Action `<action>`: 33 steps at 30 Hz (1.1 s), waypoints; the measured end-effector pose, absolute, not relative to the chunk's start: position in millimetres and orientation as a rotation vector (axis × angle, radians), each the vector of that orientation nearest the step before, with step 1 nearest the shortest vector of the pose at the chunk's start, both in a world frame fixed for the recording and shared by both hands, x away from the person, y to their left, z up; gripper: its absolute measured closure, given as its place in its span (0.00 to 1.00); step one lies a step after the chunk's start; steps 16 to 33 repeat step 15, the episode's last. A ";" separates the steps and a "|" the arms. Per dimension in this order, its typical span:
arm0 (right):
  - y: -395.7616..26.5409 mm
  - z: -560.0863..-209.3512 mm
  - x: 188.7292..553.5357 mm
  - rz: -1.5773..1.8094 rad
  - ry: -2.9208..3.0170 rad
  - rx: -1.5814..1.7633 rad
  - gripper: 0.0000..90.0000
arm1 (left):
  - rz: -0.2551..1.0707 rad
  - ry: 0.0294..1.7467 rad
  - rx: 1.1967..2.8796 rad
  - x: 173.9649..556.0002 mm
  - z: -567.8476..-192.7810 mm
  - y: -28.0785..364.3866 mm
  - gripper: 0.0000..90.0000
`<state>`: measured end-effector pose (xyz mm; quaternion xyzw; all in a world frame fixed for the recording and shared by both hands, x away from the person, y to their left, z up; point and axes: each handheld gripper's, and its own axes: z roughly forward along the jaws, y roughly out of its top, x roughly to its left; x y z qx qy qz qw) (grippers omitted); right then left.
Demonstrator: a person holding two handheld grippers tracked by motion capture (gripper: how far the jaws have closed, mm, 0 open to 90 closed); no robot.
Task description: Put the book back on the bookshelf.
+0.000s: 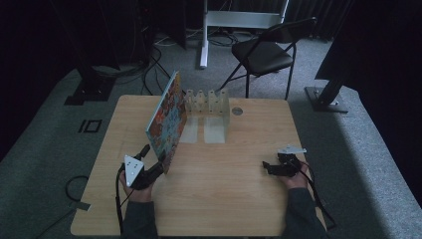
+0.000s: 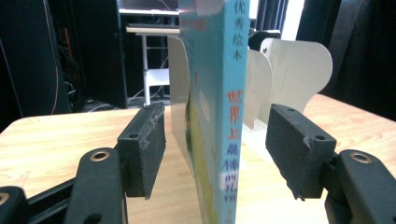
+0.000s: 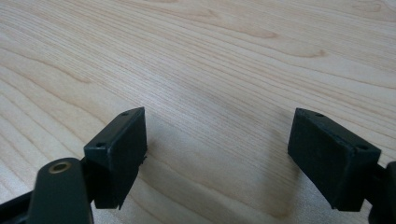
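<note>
A dim room with grey carpet; a folding chair (image 1: 263,52) stands beyond a wooden table (image 1: 224,199). On the table a picture book (image 1: 166,119) stands upright on its edge, its long axis running from the person toward a white divider rack (image 1: 209,102) just beyond its far end. Its light-blue spine (image 2: 231,93) faces the left gripper (image 2: 219,154) and carries Chinese characters in red and white. The spine sits between that gripper's jaws, which are spread with gaps on both sides. The right gripper (image 3: 215,154) hovers over bare wood, well apart, jaws spread and holding nothing.
</note>
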<state>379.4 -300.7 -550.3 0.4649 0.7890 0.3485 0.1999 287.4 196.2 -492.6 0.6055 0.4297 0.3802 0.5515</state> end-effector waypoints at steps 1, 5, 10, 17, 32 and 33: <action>-300.7 -550.3 379.3 0.974 2.206 1.300 0.22 | 0.903 1.016 1.438 286.1 -493.4 196.3 0.42; -300.7 -550.3 379.4 0.974 2.206 1.299 0.22 | 0.897 1.025 1.448 279.8 -497.5 198.0 0.44; -300.7 -550.3 379.4 0.974 2.206 1.300 0.22 | 0.884 1.038 1.462 273.2 -503.1 199.1 0.44; -300.7 -550.3 379.4 0.975 2.206 1.299 0.22 | 0.875 1.049 1.474 269.0 -509.2 200.7 0.44; -300.7 -550.3 379.4 0.975 2.206 1.299 0.22 | 0.875 1.049 1.474 269.0 -509.2 200.7 0.44; -300.7 -550.3 379.4 0.975 2.206 1.299 0.22 | 0.875 1.049 1.474 269.0 -509.2 200.7 0.44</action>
